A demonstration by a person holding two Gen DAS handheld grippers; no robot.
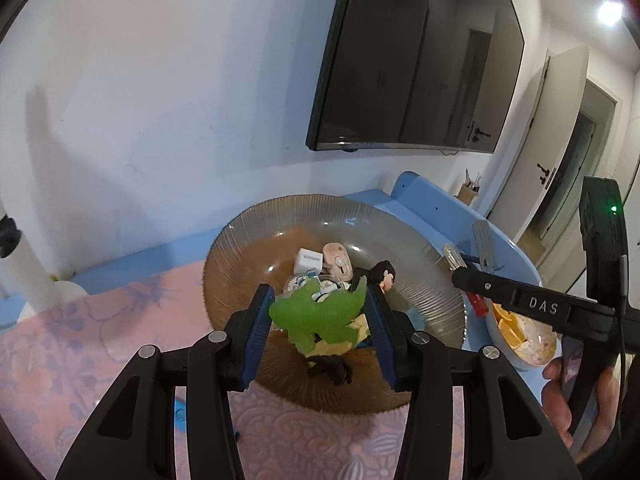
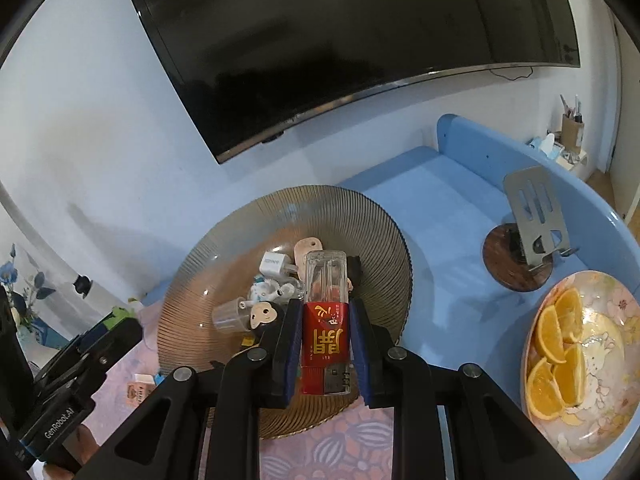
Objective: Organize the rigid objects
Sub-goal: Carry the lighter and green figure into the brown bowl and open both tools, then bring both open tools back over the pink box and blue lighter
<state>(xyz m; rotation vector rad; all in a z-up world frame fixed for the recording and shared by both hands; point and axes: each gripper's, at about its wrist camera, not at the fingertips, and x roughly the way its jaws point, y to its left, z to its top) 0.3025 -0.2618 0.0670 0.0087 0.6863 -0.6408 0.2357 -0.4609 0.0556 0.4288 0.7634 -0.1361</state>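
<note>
A ribbed brown glass bowl [image 1: 240, 248] [image 2: 360, 208] holds several small items: a white charger cube [image 1: 307, 261] [image 2: 272, 263], a pink tag [image 1: 338, 261], a dark-haired figurine [image 1: 385, 272] and a white toy [image 2: 269, 293]. My left gripper [image 1: 320, 312] is shut on a translucent green dinosaur [image 1: 320, 314], held just above the bowl. My right gripper [image 2: 326, 334] is shut on a red and clear lighter [image 2: 326, 312], held over the bowl's near side. The right gripper's black body [image 1: 532, 304] shows in the left wrist view.
A plate of orange slices [image 2: 560, 344] [image 1: 516, 332] sits right of the bowl on the blue table. A metal phone stand on a round wood coaster [image 2: 532, 220] stands behind it. A small eraser [image 2: 139, 388] lies on the pink patterned cloth [image 1: 80, 340]. A wall TV hangs above.
</note>
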